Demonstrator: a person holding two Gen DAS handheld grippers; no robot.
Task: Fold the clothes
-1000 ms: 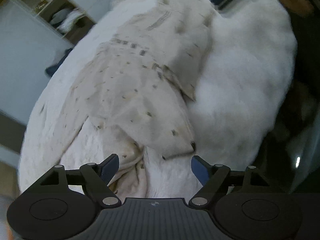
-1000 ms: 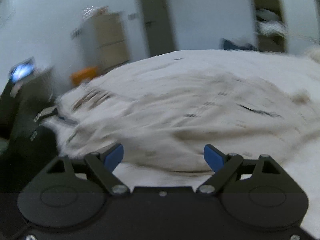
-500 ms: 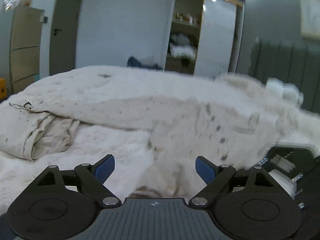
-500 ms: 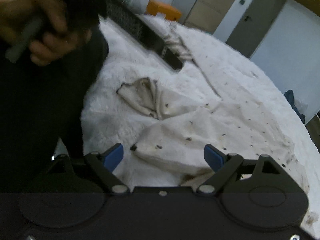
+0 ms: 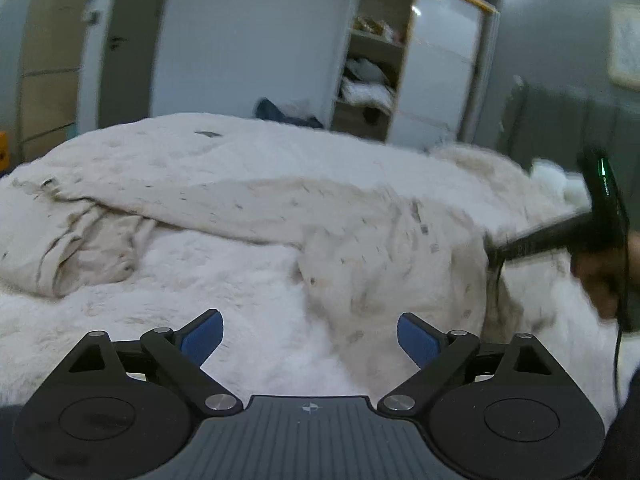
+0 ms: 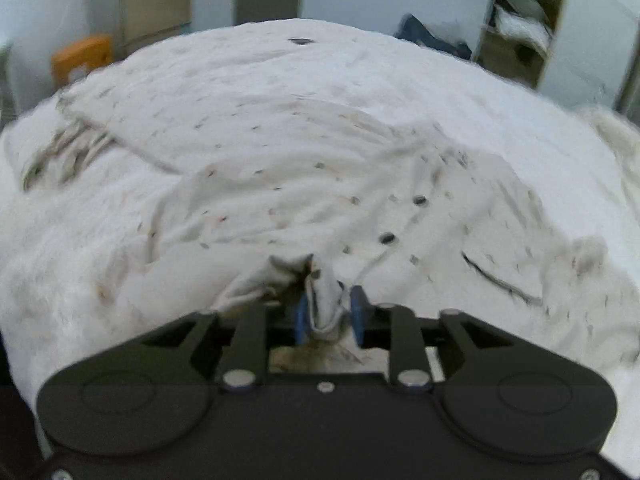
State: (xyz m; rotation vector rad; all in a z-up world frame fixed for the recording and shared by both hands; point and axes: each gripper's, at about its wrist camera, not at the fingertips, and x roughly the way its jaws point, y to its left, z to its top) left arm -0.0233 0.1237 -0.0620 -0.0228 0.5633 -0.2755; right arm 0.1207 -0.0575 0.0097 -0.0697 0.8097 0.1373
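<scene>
Now my right claw (image 6: 330, 314) is closing, a bunched fold of the shirt (image 6: 304, 184) between its pads. My left claw (image 5: 308, 334) is opening over bare blanket (image 5: 240, 280). Cream, dark-flecked, the shirt sprawls rumpled across the far bed.

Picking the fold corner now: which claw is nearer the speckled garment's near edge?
Right. The right claw has a bunch of the speckled garment between its closing fingers. The left claw is open over the fluffy blanket, beside the garment, not touching.
</scene>
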